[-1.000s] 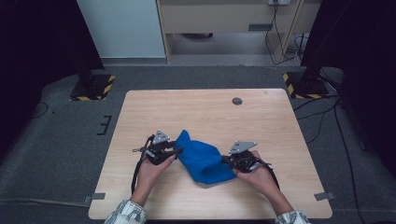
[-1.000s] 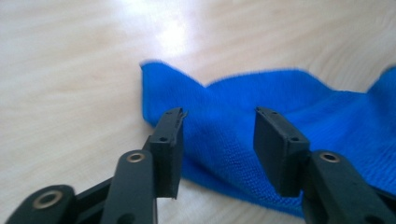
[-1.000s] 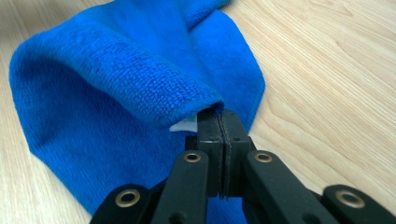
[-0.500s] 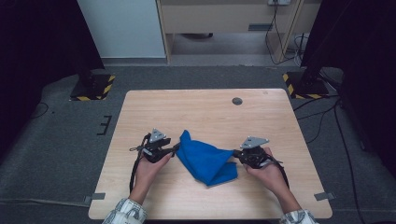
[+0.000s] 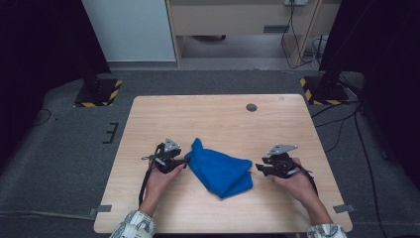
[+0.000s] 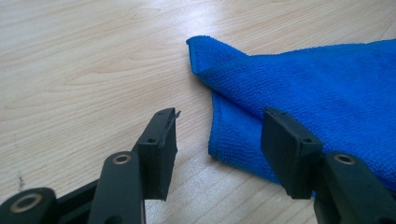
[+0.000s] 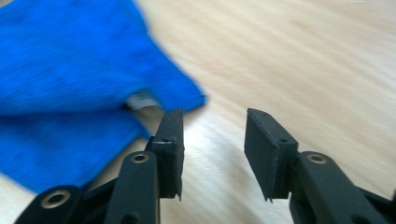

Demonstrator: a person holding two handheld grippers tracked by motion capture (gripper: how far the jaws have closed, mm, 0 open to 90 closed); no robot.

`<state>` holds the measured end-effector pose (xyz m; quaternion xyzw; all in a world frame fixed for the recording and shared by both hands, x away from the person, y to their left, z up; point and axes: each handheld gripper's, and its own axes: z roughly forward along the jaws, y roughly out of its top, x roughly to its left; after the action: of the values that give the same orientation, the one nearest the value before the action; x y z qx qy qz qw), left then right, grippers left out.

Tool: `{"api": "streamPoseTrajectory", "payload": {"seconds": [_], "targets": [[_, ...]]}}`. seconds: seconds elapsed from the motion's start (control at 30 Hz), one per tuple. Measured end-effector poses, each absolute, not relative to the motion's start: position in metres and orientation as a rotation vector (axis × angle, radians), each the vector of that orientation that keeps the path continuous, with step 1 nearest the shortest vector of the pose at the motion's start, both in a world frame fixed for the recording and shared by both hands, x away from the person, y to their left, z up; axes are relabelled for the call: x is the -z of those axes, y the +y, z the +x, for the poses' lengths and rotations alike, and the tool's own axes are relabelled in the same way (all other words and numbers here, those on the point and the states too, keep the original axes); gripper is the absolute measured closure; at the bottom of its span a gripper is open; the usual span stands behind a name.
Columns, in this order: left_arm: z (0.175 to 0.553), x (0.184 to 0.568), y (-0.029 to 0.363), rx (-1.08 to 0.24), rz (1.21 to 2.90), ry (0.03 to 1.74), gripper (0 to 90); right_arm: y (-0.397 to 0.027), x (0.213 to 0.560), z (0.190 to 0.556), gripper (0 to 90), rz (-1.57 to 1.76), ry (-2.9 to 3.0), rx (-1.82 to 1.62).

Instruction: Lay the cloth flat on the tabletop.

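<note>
A folded blue cloth [image 5: 219,171] lies on the wooden table [image 5: 208,119] between my two grippers. My left gripper [image 5: 185,159] stands open at the cloth's left edge; its jaws have just been opening. In the left gripper view that cloth edge [image 6: 317,88] lies on the table between the jaws of the left gripper [image 6: 219,140], and the pads do not press it. My right gripper [image 5: 256,168] stands just right of the cloth, and its jaws have just opened. In the right gripper view nothing is between the jaws of the right gripper [image 7: 212,140]; the cloth [image 7: 70,70] lies to their left.
A small dark round disc [image 5: 251,107] sits near the table's far edge. Two stand bases with yellow-black stripes [image 5: 99,94] [image 5: 322,91] rest on the grey floor beyond the table. Bare wood stretches behind the cloth and along the front edge.
The right gripper has moved right, drawing the cloth's corner out, then opened and let it go. The cloth now rests flat. The left gripper stayed in place.
</note>
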<state>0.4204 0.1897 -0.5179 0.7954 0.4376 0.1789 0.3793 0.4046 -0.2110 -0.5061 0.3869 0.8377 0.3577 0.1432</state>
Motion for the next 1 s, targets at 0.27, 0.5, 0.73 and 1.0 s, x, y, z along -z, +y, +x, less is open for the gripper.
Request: {"api": "streamPoseTrajectory", "payload": {"seconds": [0.27, 0.5, 0.73, 1.0], "targets": [[0.424, 0.528, 0.182, -0.455, 2.076, 1.116, 45.4, -0.186, 0.495, 0.404, 62.2, 1.228, 2.206, -1.2], [0.425, 0.531, 0.179, -0.444, 2.088, 1.107, 46.7, -0.156, 0.508, 0.408, 56.2, 1.218, 2.251, -1.133], [0.422, 0.53, 0.175, -0.427, 2.106, 1.076, 61.2, -0.148, 0.515, 0.405, 41.5, 1.234, 2.286, -1.095], [0.42, 0.527, 0.173, -0.41, 2.13, 1.061, 76.7, -0.138, 0.518, 0.391, 40.9, 1.208, 2.37, -1.094]]}}
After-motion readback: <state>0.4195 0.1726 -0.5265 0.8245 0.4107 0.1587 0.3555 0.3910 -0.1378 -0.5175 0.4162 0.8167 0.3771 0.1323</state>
